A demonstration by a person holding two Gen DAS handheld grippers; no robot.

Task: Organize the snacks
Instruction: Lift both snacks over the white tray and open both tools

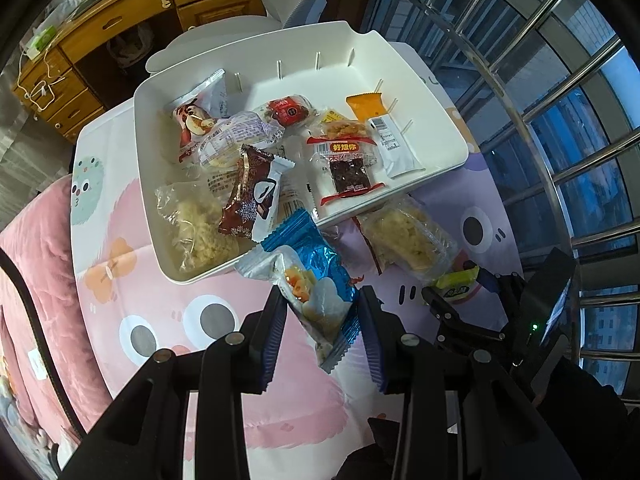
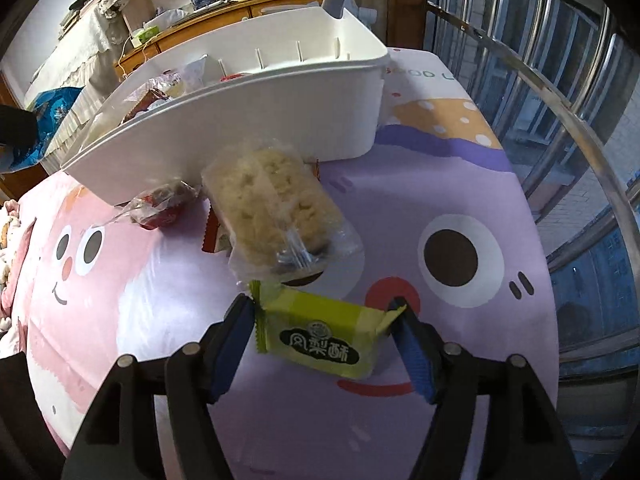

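1. The left tool (image 1: 322, 312) grips a blue packet (image 1: 316, 280) between its narrowed fingers, lifted just short of the bin (image 1: 416, 52), likely ready to drop in.
2. The right tool (image 2: 324, 316) stands wide open around a green cake (image 2: 324, 330) on the worktop (image 2: 460, 184); its pads look clear of the wrapper, so no grip yet.
3. The bin holds many wrapped snacks heaped at one end; a rice cake (image 2: 276, 208) and a red sweet (image 2: 160, 206) lie outside, beside its wall.

One white bin (image 1: 400, 46), one green packet (image 2: 320, 330), two grippers, one blue packet (image 1: 316, 280)
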